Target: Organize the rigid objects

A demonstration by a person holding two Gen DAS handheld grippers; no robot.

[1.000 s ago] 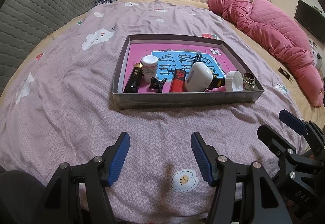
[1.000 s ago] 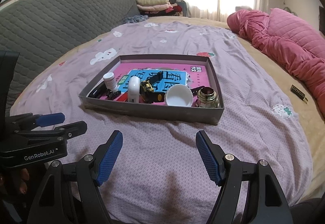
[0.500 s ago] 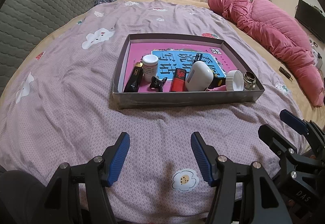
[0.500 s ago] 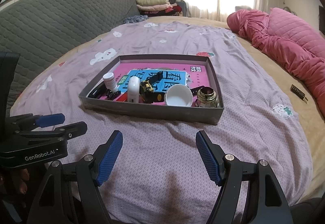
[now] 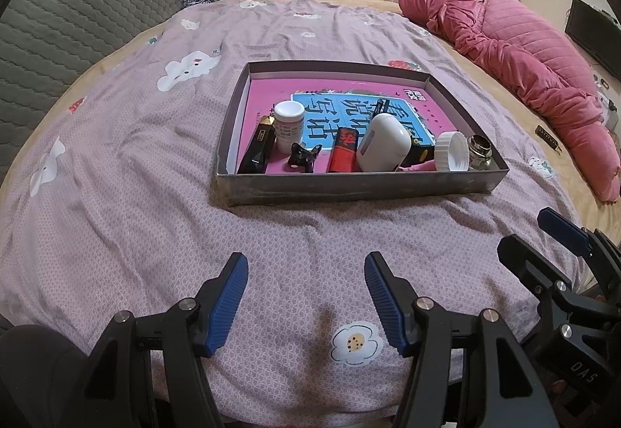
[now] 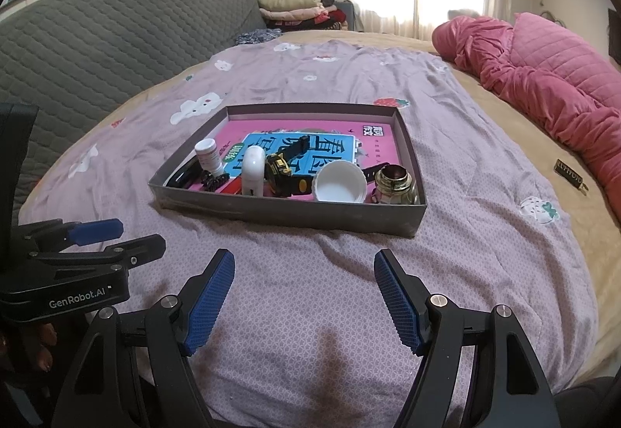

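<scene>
bedspread [image 5: 271,234] in lilac with small flower prints covers the bed, and a shallow grey box [image 5: 349,189] sits on it, well ahead of both tools. the left hand-held gripper [image 5: 306,296] hangs low over the cloth with its blue pads spread wide and nothing between them; the right hand-held gripper [image 6: 304,298] is likewise spread and empty, just beside the left one.

inside the box, along its near wall, the rigid objects lie in a row on a pink and blue book [image 5: 341,109]: a black lighter with a gold tip [image 5: 258,146], a white pill bottle [image 5: 289,125] standing upright, a small black clip [image 5: 304,156], a red lighter [image 5: 343,150], a white rounded case [image 5: 384,142], a white lid [image 5: 452,152] tipped on edge, and a glass jar with a brass neck [image 5: 481,154] in the right corner. behind the case the right view shows a black and yellow watch [image 6: 281,171].

a pink quilt [image 5: 524,70] is bunched along the far right side of the bed.
</scene>
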